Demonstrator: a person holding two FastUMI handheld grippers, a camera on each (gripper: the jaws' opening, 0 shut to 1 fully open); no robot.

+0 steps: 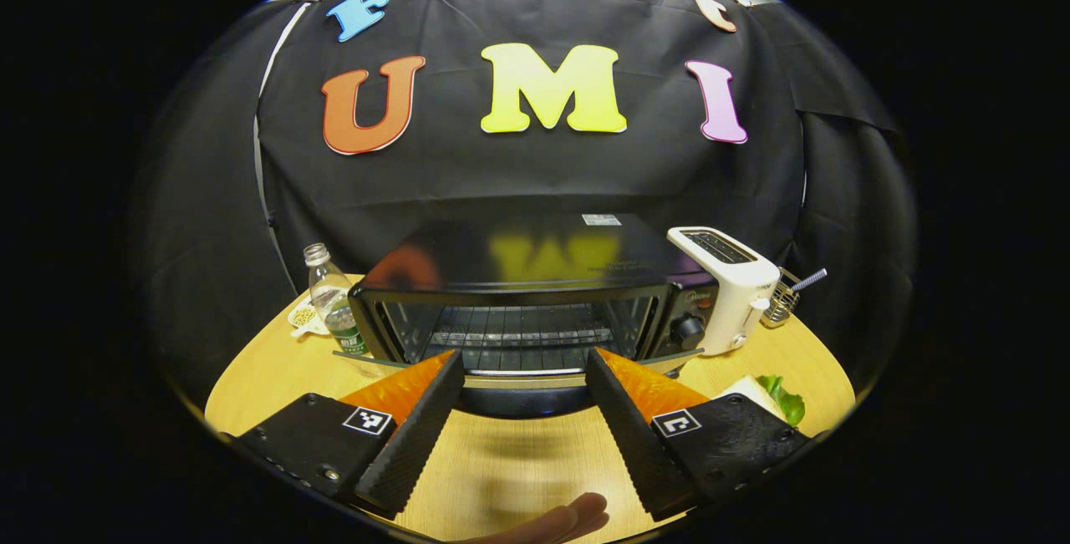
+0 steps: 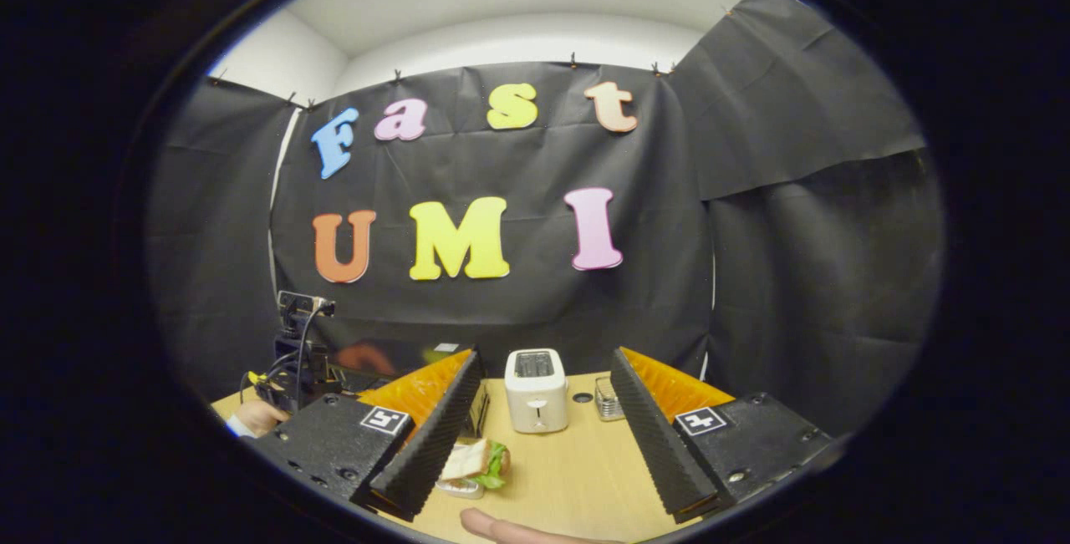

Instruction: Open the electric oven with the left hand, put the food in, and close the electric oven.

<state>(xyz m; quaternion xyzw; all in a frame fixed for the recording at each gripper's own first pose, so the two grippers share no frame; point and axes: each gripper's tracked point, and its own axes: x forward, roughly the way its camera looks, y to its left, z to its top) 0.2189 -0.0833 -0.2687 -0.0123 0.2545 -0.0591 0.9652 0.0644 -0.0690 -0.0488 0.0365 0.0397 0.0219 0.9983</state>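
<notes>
The black electric oven [image 1: 535,277] stands at the middle of the wooden table with its glass door [image 1: 518,383] folded down and its wire rack showing inside. My left gripper [image 1: 525,360] is open just in front of the lowered door, nothing between its fingers. The food, a sandwich with lettuce [image 2: 476,460] on a small dish, lies on the table near my right gripper's left finger; its green edge [image 1: 784,400] also shows in the left gripper view. My right gripper [image 2: 547,360] is open above the table. The oven's top [image 2: 393,356] shows past the left finger.
A white toaster [image 1: 734,285] stands right of the oven, with a small wire holder [image 1: 786,297] behind it. A clear bottle [image 1: 334,306] and a little dish [image 1: 303,318] sit left of the oven. The other gripper and a hand [image 2: 259,417] show at far left.
</notes>
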